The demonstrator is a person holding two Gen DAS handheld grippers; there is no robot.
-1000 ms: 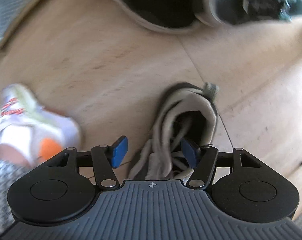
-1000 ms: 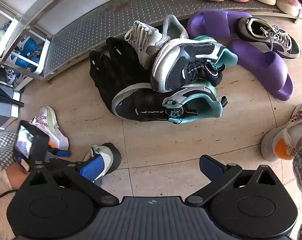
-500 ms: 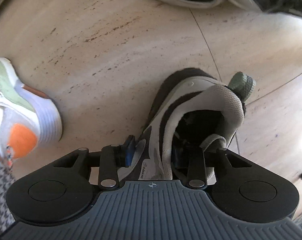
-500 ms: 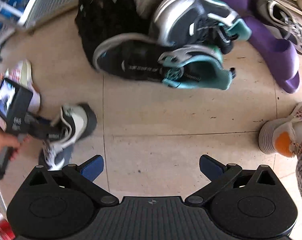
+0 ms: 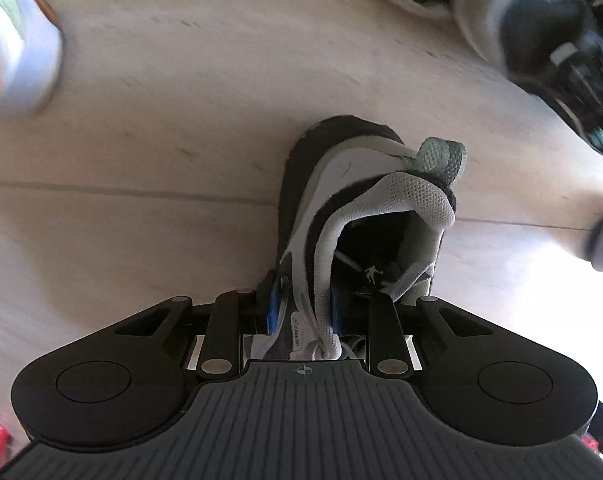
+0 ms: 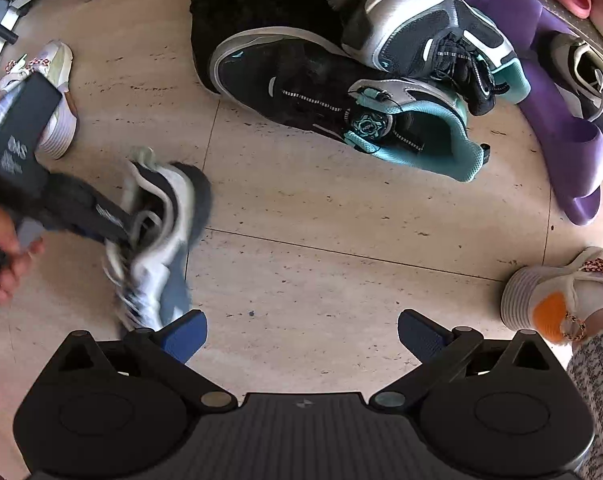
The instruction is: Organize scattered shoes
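Our left gripper (image 5: 301, 304), open a second ago, is now clamping the sneaker's (image 5: 365, 208) side wall and lifting it, while our right gripper (image 6: 301, 332) is hanging wide open and empty.

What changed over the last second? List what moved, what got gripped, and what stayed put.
The left gripper closed its jaws, open a second ago, onto the side wall of the grey-and-white mesh sneaker and is now lifting it off the beige tiled floor. The right gripper stayed open and empty. The black-and-teal sneaker kept its place in the pile.

Bare floor (image 6: 341, 220) before shoe pile (image 6: 341, 92).
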